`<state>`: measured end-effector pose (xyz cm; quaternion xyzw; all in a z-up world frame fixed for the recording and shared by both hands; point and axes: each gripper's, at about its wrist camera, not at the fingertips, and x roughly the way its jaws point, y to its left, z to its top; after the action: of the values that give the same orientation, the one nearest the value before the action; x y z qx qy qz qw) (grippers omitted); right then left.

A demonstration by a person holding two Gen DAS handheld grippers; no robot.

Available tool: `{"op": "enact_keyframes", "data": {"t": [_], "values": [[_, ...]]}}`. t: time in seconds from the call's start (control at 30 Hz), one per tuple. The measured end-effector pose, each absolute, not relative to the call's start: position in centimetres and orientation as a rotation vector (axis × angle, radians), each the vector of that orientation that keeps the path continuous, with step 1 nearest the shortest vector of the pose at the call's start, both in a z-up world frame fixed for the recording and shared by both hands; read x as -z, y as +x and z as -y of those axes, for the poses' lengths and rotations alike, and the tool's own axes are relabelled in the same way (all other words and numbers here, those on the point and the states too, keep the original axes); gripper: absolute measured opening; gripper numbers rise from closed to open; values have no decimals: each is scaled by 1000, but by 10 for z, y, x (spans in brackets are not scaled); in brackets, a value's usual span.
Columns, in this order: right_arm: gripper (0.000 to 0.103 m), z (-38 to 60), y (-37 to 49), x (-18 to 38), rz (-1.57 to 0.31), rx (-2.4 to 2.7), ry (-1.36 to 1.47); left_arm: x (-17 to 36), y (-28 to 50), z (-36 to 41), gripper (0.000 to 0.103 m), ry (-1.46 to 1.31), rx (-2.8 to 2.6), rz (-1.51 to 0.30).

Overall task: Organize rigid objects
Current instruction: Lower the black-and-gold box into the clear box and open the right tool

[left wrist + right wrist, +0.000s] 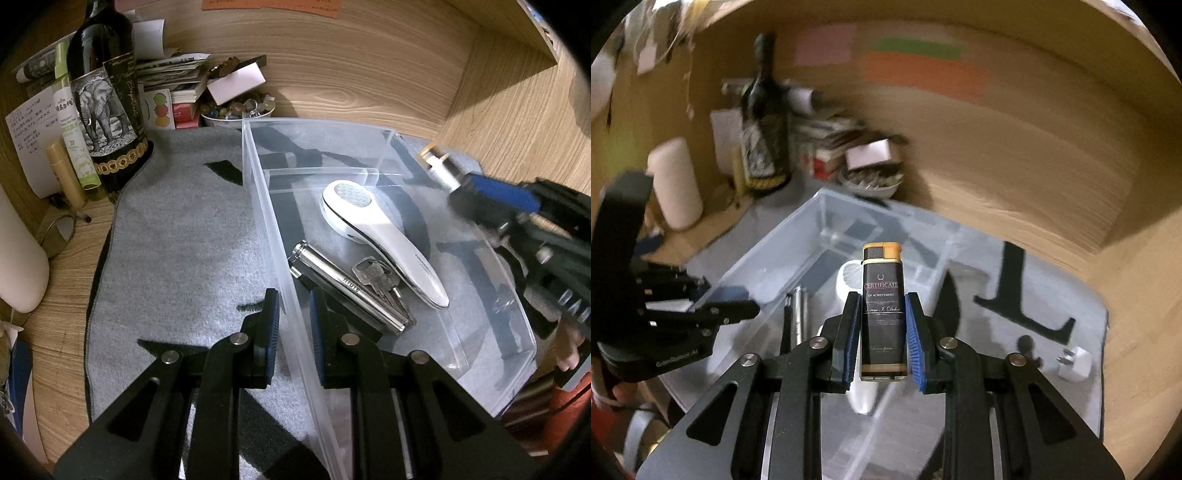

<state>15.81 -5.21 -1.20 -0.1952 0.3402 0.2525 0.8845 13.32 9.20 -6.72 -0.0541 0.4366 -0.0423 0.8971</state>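
Observation:
A clear plastic bin (517, 317) sits on a grey mat (177, 236). In it lie a white handheld device (380, 236), a silver metal cylinder (347, 288) and keys (376, 277). My left gripper (293, 314) straddles the bin's left wall, one finger each side, pinching it. My right gripper (881, 332) is shut on a black lighter with a gold cap (882, 306), held above the bin (768, 266). The right gripper also shows in the left wrist view (476, 192), at the bin's right side, with the lighter (439, 166).
A dark wine bottle (107, 107), tubes, papers and a bowl of stones (236, 110) stand at the back left. A white plug adapter (1075, 362) lies on the mat right of the bin. Wooden walls close the back and right. A white cylinder (674, 184) stands at the left.

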Motion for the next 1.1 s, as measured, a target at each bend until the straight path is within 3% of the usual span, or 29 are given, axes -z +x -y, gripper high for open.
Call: {"op": "enact_keyframes", "data": {"t": [0.57,1.1], "values": [[22,25,163,50,-874,-619,-513,67,133,-91,16,-111,86,-901],[23,28,162,43,-845,-592,-521,67,132,-90,16,-109,85,-901]]}}
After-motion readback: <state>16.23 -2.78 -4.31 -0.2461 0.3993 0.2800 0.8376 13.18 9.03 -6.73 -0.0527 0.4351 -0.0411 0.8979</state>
